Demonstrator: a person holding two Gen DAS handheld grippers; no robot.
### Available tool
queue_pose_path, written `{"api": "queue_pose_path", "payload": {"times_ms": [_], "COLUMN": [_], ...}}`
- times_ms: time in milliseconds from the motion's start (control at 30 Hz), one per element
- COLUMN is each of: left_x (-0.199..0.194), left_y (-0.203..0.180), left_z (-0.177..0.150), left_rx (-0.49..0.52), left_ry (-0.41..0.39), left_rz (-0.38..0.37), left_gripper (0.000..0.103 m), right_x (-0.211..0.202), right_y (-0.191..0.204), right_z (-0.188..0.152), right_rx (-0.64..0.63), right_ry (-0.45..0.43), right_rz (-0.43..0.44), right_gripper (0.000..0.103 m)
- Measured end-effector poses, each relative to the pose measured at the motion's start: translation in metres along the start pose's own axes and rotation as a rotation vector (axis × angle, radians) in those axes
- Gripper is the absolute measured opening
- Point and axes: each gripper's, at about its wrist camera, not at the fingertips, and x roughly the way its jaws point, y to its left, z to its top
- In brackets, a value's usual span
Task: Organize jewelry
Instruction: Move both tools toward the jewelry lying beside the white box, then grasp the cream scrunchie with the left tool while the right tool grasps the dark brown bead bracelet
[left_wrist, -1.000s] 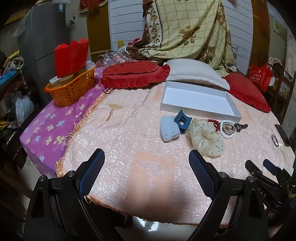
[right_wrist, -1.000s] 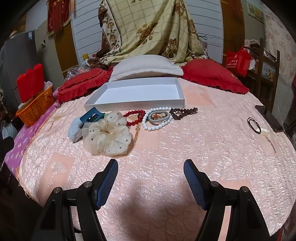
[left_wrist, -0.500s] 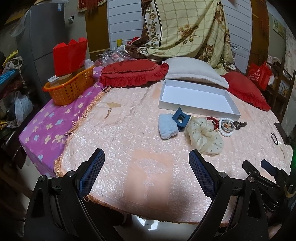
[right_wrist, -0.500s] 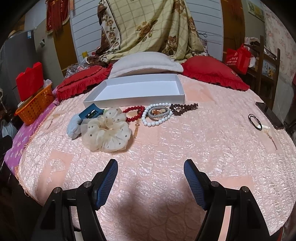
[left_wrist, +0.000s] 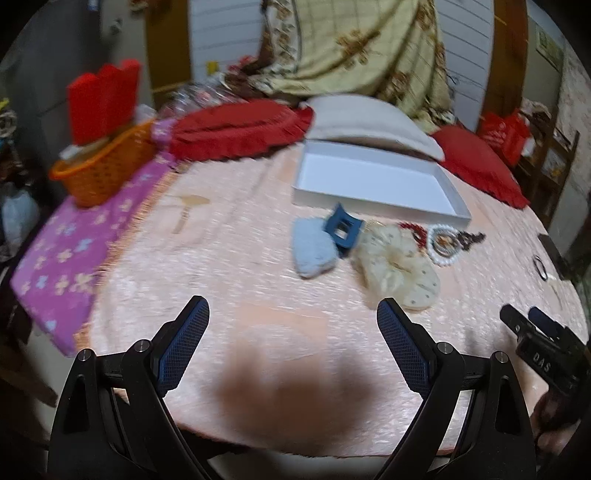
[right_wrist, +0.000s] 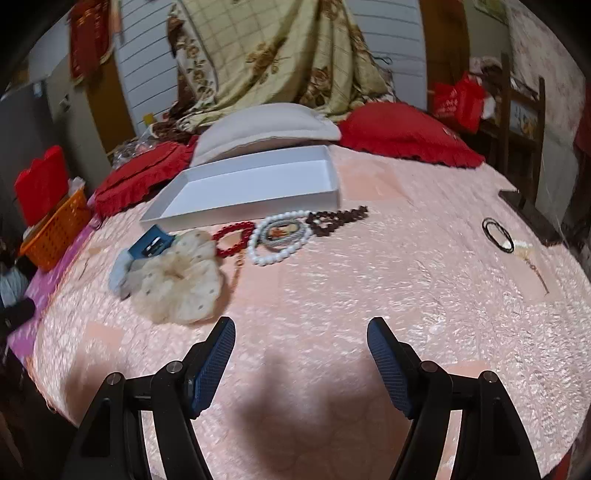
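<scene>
An empty white box (left_wrist: 373, 181) (right_wrist: 251, 188) lies on the pink bedspread. In front of it lie a blue hair claw (left_wrist: 341, 227) (right_wrist: 151, 243), a pale blue pad (left_wrist: 312, 251), a cream scrunchie (left_wrist: 400, 271) (right_wrist: 177, 280), a red bead bracelet (right_wrist: 232, 238), a white pearl bracelet (right_wrist: 280, 240) (left_wrist: 445, 245) and a dark bead bracelet (right_wrist: 338, 218). My left gripper (left_wrist: 293, 325) is open and empty, short of the pile. My right gripper (right_wrist: 301, 343) is open and empty, near the scrunchie; it also shows at the right edge of the left wrist view (left_wrist: 532, 325).
A black hair tie (right_wrist: 498, 234) and a thin gold chain (right_wrist: 532, 262) lie to the right. An orange basket (left_wrist: 105, 171) stands at the left. Red cushions (right_wrist: 406, 134) and a white pillow (right_wrist: 266, 125) lie behind the box. A dark flat object (right_wrist: 532, 214) lies at the right edge.
Both grippers have moved forward toward the pile; the items look larger and nearer. The views are blurred by motion. Both stay open.
</scene>
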Motion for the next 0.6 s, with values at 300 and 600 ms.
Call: {"api": "queue_pose_path", "payload": {"times_ms": [300,600], "left_x": [0.08,0.127], "left_y": [-0.043,-0.067], "left_z": [0.02,0.033], "left_rx": [0.04,0.075], "left_ry": [0.155,0.19], "left_rz": [-0.149,-0.23], "left_gripper": [0.093,0.093], "right_x": [0.039,0.108], "right_y": [-0.057,-0.09], "right_z": [0.039,0.089], "right_rx": [0.122,0.237], "right_ry": [0.052,0.114], "right_rz": [0.035,0.079], "right_gripper": [0.072,0.062]}}
